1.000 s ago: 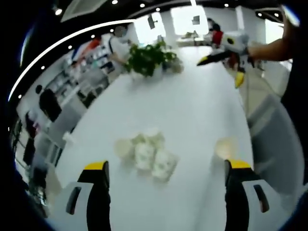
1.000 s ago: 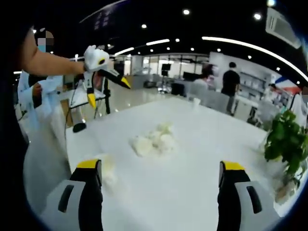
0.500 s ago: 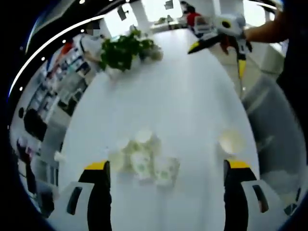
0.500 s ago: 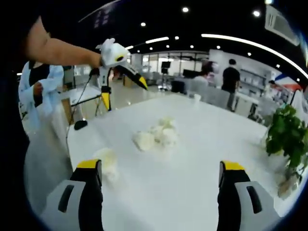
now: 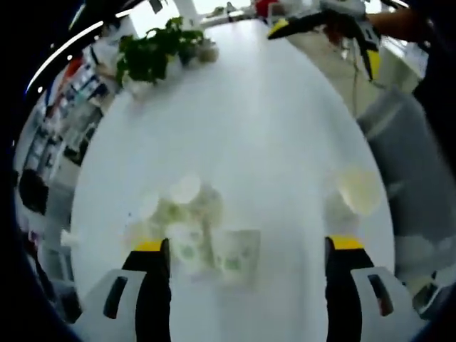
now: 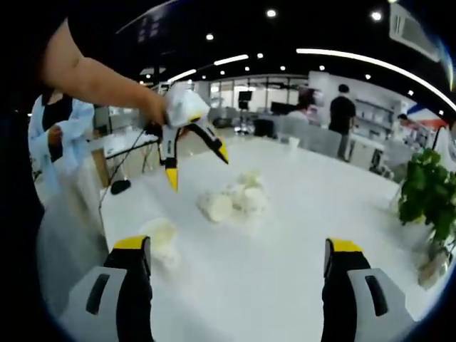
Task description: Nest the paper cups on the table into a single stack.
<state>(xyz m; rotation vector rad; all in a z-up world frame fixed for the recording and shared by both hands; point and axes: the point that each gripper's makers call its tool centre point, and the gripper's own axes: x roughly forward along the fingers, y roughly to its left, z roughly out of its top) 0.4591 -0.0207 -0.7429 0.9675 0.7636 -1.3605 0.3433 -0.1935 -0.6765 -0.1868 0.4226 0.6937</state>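
Several white paper cups with green print lie in a loose heap [image 5: 192, 231] on the white table [image 5: 271, 128], also seen as the heap [image 6: 235, 199] in the right gripper view. One more cup [image 5: 356, 189] lies apart on its side, near the table edge [image 6: 160, 235]. My left gripper [image 5: 247, 246] is open, its jaws wide on either side of the heap's near cups; from the right gripper view the left gripper [image 6: 198, 167] hangs open just above and left of the heap. My right gripper [image 6: 237, 246] is open and holds nothing, back from the cups; it shows far off [image 5: 328, 39].
A potted green plant [image 5: 153, 53] stands at the far end of the table, also at the right [image 6: 427, 206]. A person in light blue [image 6: 53, 142] stands beyond the table edge at left. Shelves and people fill the room behind.
The left gripper has come down and forward towards the heap, which now sits close between its jaws. The right gripper has held almost still.
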